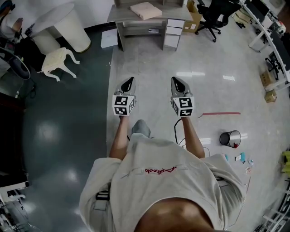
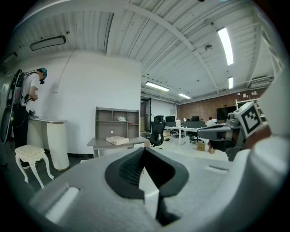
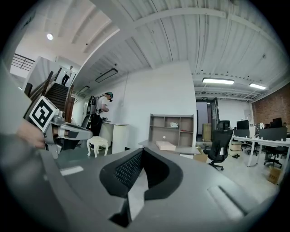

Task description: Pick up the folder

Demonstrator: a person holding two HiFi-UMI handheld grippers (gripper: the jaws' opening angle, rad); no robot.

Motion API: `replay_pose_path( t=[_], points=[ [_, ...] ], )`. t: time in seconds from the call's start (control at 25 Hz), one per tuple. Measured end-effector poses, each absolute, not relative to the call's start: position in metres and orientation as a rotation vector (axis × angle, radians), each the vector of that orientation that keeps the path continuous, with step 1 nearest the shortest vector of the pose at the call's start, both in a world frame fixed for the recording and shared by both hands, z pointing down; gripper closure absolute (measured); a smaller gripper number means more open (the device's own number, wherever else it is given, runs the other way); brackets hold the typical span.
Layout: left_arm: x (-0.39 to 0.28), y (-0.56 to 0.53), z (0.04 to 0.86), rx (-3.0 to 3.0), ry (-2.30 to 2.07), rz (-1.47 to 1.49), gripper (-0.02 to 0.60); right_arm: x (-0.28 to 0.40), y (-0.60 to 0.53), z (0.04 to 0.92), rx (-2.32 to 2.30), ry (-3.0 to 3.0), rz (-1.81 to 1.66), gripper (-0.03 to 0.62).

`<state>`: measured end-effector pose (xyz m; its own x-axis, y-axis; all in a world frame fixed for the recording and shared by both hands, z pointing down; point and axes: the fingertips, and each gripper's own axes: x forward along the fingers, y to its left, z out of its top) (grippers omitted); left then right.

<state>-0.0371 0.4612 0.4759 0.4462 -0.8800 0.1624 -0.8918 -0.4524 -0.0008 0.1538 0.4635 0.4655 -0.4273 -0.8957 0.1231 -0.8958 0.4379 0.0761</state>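
The folder [image 1: 146,10] is a flat beige slab lying on a grey desk [image 1: 124,17] at the far end of the floor, well ahead of both grippers. It also shows small in the left gripper view as the folder [image 2: 117,140] and in the right gripper view as the folder [image 3: 165,145]. My left gripper [image 1: 130,80] and right gripper [image 1: 176,80] are held side by side at about waist height, pointing toward the desk. In their own views, the left gripper [image 2: 144,149] and right gripper [image 3: 142,150] have jaws closed together with nothing between them.
White drawers [image 1: 173,32] stand under the desk's right end. A black office chair [image 1: 217,16] is to its right, a white stool [image 1: 59,61] and round white counter [image 1: 68,27] to its left, where a person [image 2: 27,104] stands. A metal bin [image 1: 231,138] sits on the floor.
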Motion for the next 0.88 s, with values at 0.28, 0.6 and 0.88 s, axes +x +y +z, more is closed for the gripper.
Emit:
replay_pose_path(
  t=[0.28, 0.6, 0.88],
  points=[
    [-0.037, 0.43, 0.484, 2.606, -1.579, 0.224, 0.583, 0.15, 0.436, 0.475, 1.589, -2.532, 0.003, 0.589],
    [-0.043, 0.377, 0.499, 2.597, -1.564, 0.21, 0.583, 0.143, 0.387, 0.485, 1.59, -2.517, 0.005, 0.589],
    [-0.054, 0.311, 0.499, 2.589, -1.561, 0.201, 0.582, 0.134, 0.321, 0.483, 1.592, -2.5, 0.003, 0.589]
  ],
)
